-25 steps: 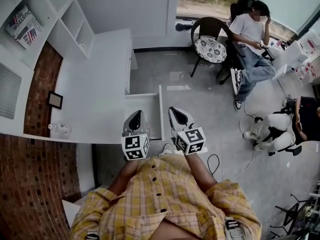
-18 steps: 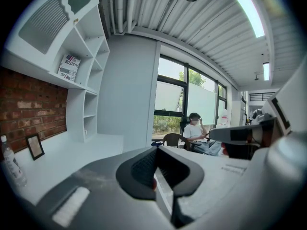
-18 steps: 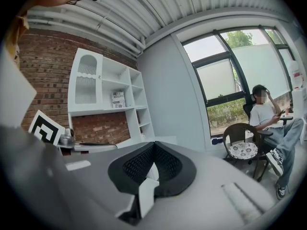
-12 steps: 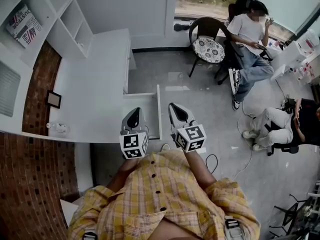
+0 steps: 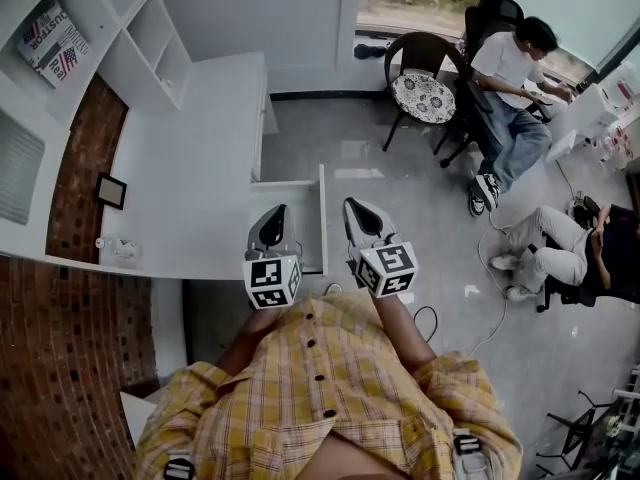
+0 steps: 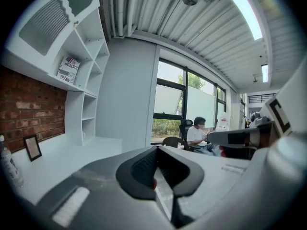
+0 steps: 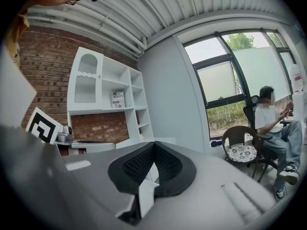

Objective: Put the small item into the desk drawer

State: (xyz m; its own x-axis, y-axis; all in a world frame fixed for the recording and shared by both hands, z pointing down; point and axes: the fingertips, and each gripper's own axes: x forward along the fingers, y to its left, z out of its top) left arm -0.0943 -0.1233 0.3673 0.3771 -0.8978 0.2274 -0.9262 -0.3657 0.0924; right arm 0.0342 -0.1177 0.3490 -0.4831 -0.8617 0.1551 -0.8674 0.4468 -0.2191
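Brick wall and white shelving back one long white desk point(image 5: 190, 168), whose single drawer point(image 5: 321, 218) stands pulled out over the grey floor.

Two hand-held grippers are held out side by side, each with one marker cube. The left hand-held gripper point(image 5: 272, 220) hangs over the open drawer. The right hand-held gripper point(image 5: 358, 211) is just beyond the drawer's outer wall, above the floor.

One framed picture point(image 5: 110, 192) and one small bottle point(image 5: 121, 251) stand on the desk near the brick. One magazine point(image 5: 50, 40) leans in the shelving.

From the head view, two seated people point(image 5: 515, 88) are on the far side of the room, with one wicker chair point(image 5: 422, 96) carrying a patterned cushion. Each gripper view catches only one of those people by the window.

Only the left gripper view shows that its jaws are pressed together on a small red item point(image 6: 152, 183). Just a sliver of it peeps out between the dark pads. From the head view the item cannot be made out at all, so it is up in the gripper, not in the drawer.

Looking along the right gripper, its pads meet at the tips with nothing between them. That same view takes in the ribbed ceiling, which the head view misses.
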